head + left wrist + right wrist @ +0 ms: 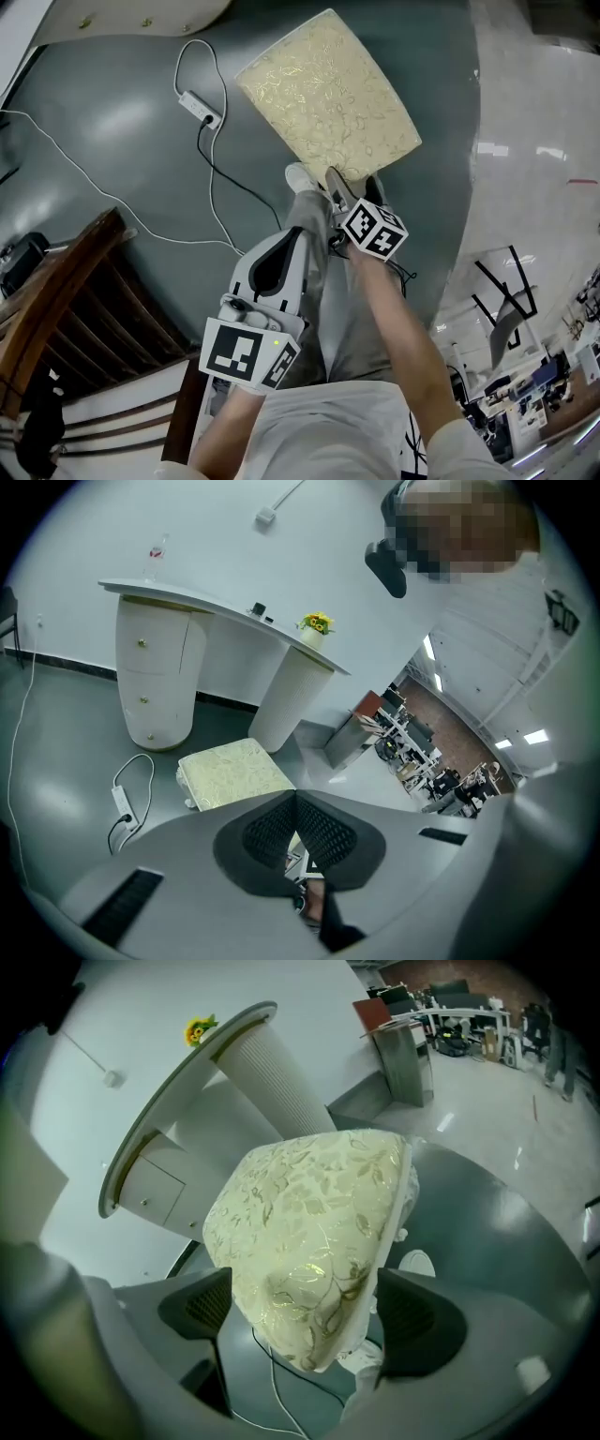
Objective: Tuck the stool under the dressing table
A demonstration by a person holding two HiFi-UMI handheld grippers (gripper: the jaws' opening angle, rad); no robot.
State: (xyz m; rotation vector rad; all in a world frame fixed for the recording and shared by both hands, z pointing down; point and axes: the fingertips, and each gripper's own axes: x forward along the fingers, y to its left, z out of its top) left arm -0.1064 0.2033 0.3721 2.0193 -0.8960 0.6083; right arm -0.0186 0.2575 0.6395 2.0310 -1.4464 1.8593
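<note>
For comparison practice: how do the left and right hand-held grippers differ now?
The left hand-held gripper has jaws shut on nothing; the right hand-held gripper has them wide apart around a corner of the stool. The left hangs short of the stool; the right is at its edge. Both point down towards it.

left gripper (296,797) fingers together; right gripper (302,1290) fingers apart

Open-plan office: rows of workstations (417,752) under ceiling lights (536,736) stretch beyond a white curved desk (155,667) with drawers.
</note>
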